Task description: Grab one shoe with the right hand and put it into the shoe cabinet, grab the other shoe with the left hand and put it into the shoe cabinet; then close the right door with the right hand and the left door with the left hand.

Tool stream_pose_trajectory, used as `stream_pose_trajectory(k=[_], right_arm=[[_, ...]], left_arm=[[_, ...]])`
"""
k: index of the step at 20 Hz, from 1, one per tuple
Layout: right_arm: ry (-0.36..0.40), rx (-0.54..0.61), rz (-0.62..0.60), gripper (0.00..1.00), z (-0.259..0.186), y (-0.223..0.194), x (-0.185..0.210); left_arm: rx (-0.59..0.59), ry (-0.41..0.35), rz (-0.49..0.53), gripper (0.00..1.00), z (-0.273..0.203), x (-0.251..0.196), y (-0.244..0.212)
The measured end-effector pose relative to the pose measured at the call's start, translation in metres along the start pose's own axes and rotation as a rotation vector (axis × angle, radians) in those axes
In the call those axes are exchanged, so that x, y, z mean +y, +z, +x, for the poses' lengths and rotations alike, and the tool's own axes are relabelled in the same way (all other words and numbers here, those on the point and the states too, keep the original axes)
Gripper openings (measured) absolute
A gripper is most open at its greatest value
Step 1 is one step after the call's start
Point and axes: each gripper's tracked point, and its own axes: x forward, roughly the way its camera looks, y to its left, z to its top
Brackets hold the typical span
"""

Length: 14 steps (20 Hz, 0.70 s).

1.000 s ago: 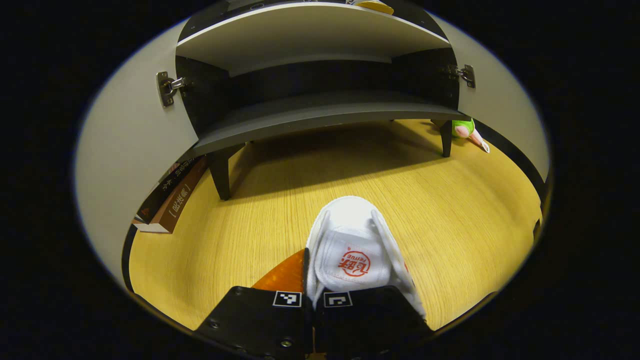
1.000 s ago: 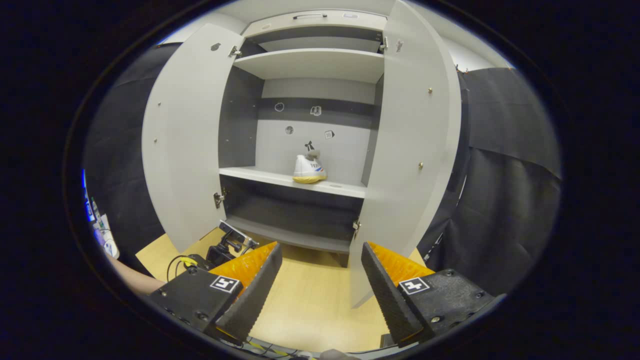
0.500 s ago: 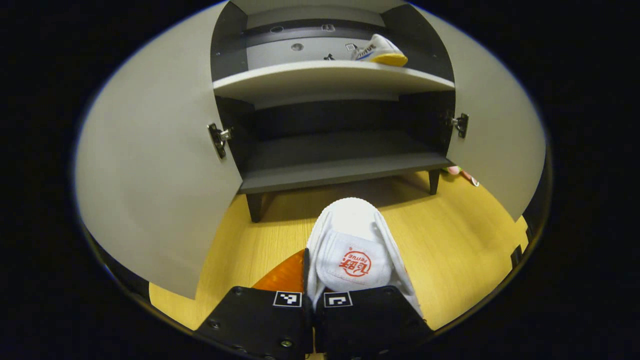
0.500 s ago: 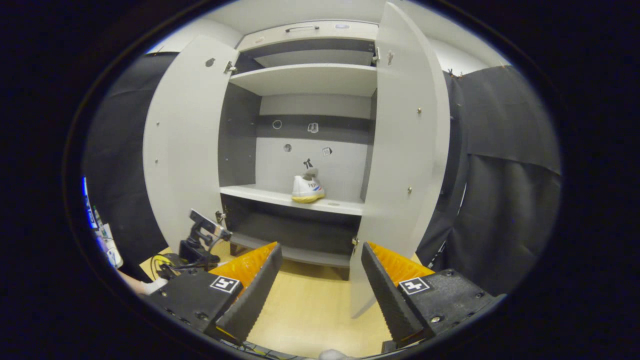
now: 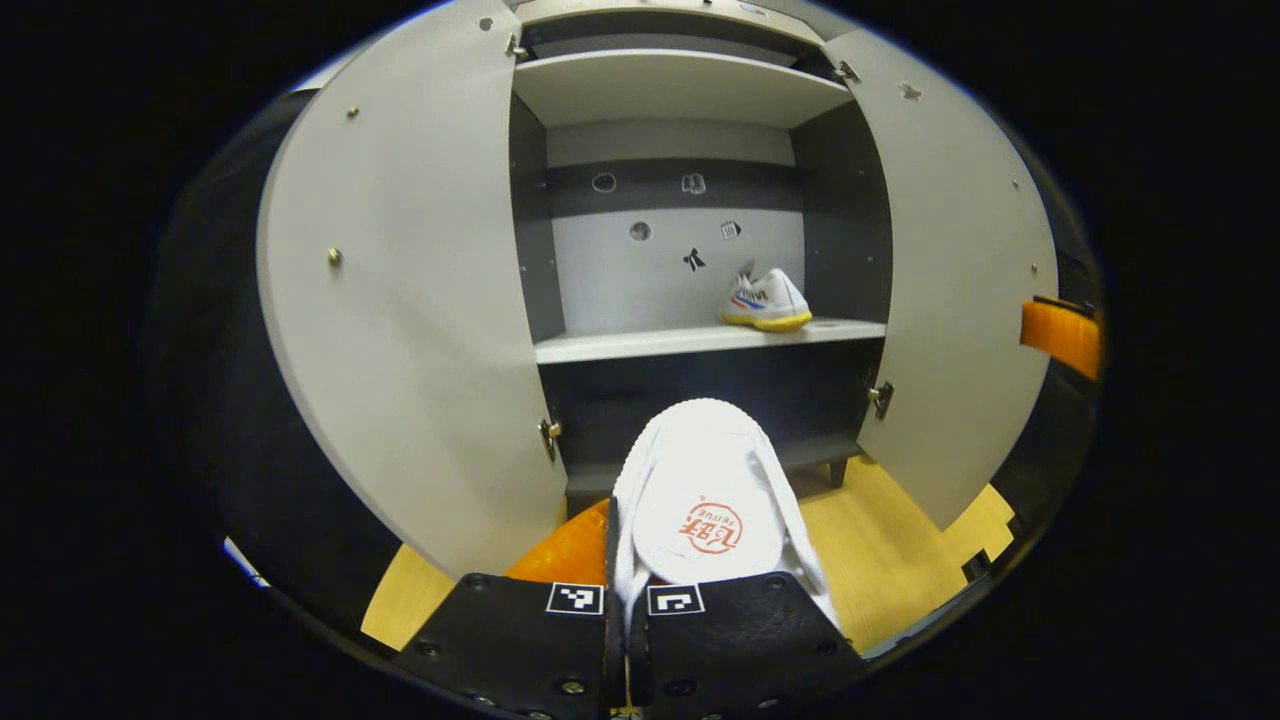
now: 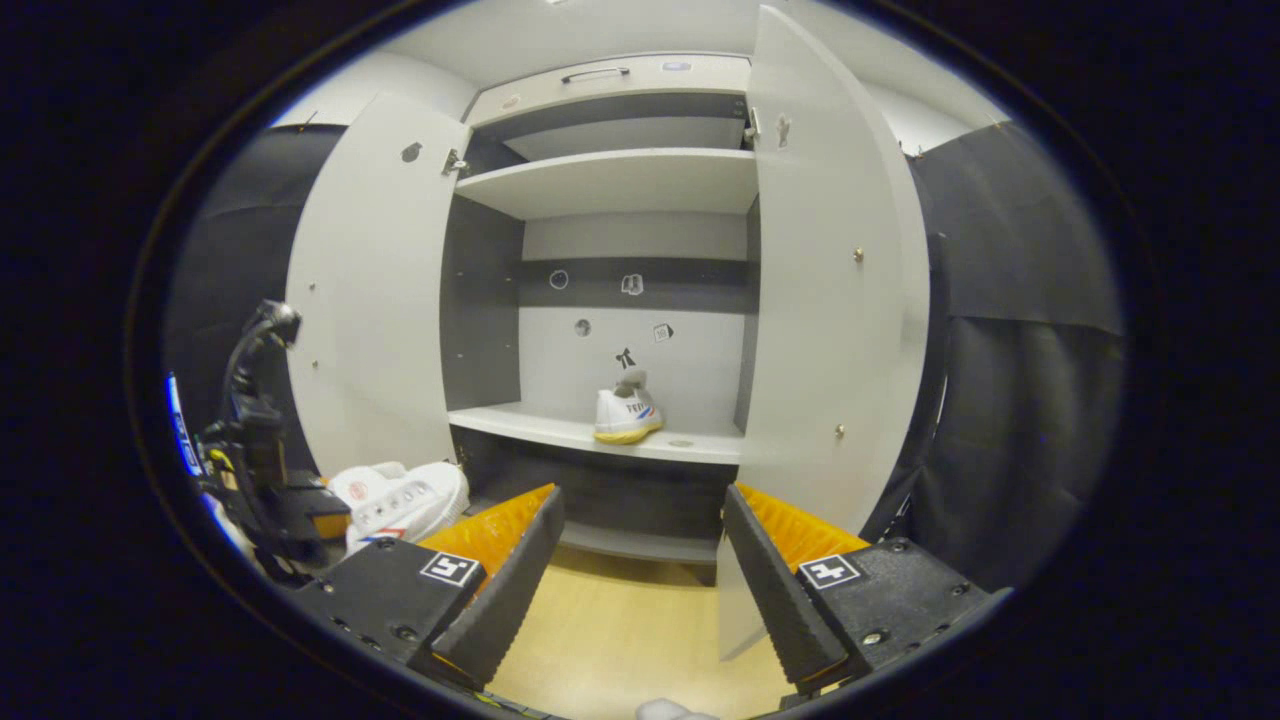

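One shoe already sat on the cabinet shelf, ahead and above our left gripper, which pinched the second shoe by its heel edge. Right gripper hung spread, empty. Risk — thin grip, shoe could slip or clip the shelf lip w/ its toe.

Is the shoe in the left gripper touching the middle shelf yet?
Apart. In the right gripper view the held shoe hangs out in front of the left door, well short of the shelf where the other shoe sits.
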Motion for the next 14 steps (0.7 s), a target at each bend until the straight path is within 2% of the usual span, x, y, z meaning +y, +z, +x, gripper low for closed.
stream_pose_trajectory(k=[3,6,14], right_arm=[[0.025,-0.008,0.002,1.0,0.009,0.005,0.008],[0.047,-0.017,-0.003,1.0,0.016,0.009,0.014],[0.108,-0.028,-0.055,1.0,0.03,0.016,0.021]], left_arm=[[-0.055,0.015,-0.011,0.01,-0.038,0.004,0.054],[-0.112,0.026,-0.023,0.01,-0.043,0.008,0.097],[-0.226,0.067,-0.02,0.02,0.061,0.009,0.199]])
